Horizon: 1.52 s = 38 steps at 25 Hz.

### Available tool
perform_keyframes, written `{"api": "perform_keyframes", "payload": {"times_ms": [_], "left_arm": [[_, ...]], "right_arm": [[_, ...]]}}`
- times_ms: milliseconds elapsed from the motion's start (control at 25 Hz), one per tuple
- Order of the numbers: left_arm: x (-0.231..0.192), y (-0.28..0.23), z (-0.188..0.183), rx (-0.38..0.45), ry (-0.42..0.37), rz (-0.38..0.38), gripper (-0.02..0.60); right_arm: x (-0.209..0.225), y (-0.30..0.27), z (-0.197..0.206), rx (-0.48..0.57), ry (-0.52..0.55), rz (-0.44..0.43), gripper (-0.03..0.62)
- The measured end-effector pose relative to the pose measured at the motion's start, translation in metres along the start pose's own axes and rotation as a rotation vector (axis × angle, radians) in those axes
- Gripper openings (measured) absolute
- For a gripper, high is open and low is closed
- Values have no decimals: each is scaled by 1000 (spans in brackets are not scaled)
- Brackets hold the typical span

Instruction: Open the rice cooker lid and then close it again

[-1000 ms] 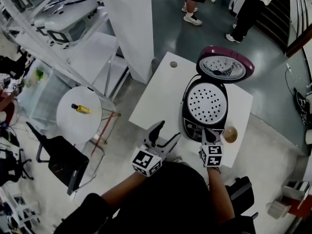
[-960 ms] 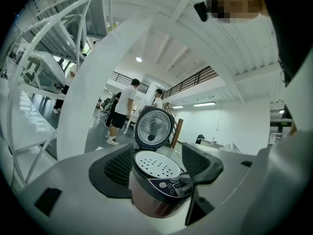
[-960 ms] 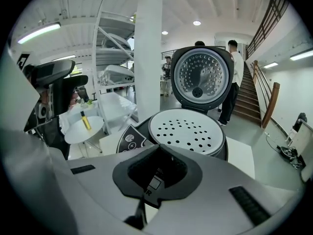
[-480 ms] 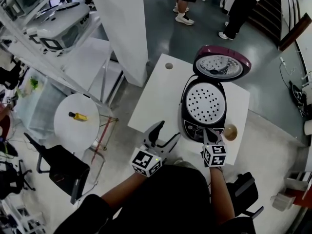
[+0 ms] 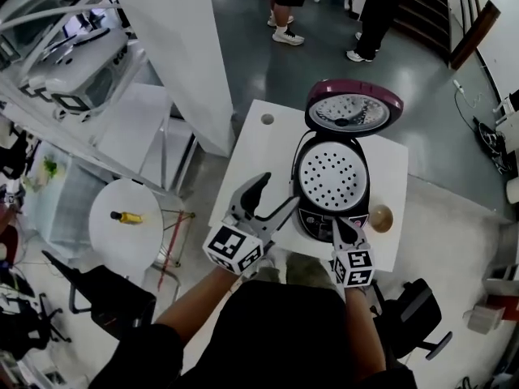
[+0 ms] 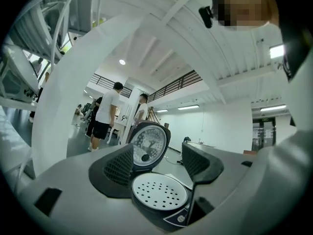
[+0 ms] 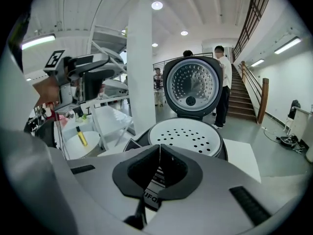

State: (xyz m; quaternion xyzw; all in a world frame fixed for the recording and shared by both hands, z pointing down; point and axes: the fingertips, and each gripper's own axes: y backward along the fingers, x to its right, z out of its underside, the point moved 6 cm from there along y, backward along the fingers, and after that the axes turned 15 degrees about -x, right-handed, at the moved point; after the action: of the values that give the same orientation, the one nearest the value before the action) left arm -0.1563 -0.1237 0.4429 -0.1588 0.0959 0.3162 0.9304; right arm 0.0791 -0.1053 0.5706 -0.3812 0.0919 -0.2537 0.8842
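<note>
1. Rice cooker (image 5: pixel 316 217): black-bodied electric cooker standing on a white square table (image 5: pixel 259 152), directly ahead of both sets of fingers.
2. Maroon domed lid (image 5: pixel 353 108): fully raised and hinged at the side of the cooker farthest from the fingers, with its silvery inner face turned toward them.
3. White perforated inner plate (image 5: pixel 331 175): round disc lying flat over the pot mouth, between the fingertips and the raised lid.
4. Left gripper (image 5: pixel 276 193): black fingers spread wide with nothing gripped. In the left gripper view the cooker shows through the gap, beyond the tips and apart from them.
5. Right gripper (image 5: pixel 336 224): fingers closed tip to tip on nothing, pointing at the cooker's front control panel. Whether they touch the panel cannot be told.
6. Small round tan object (image 5: pixel 379 217): on the table just to the right of the right fingertips, beside the cooker's base.
7. Round white side table (image 5: pixel 105 233): well to the left of the left fingers, carrying a small yellow bottle (image 5: pixel 127 216).
8. People (image 5: pixel 280 6): standing on the grey floor, far beyond the lid.
</note>
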Motion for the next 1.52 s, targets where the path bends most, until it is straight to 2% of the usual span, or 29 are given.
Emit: {"api": "perform_keyframes", "payload": {"times_ms": [120,240,480,880,1080,1280,1400,1520], "left_arm": [[-11,-18,-27,31,0,19,288],[-14,-35,-50,55,18,36,288],[-13,-72,-88,59,-64,43,288],[-23,-128,-131,22,-130,10,288],[-22,-157,-148,4,-189,23,288],[-30,-181,-167,8,-206,33,288],[-36,-193,-177,-8,-251,32,288],[-39,-205,-182,-58,-341,31,288]], "right_arm": [[-1,8,-4,41,-17,9,2],[-2,12,-3,54,12,10,2],[5,13,2,35,-9,-37,2],[30,8,3,21,-80,-90,2],[37,5,-8,50,-89,-106,2],[43,2,-26,70,-57,-122,2],[50,0,-33,78,-51,-119,1],[58,-3,-36,81,-49,-120,2]]}}
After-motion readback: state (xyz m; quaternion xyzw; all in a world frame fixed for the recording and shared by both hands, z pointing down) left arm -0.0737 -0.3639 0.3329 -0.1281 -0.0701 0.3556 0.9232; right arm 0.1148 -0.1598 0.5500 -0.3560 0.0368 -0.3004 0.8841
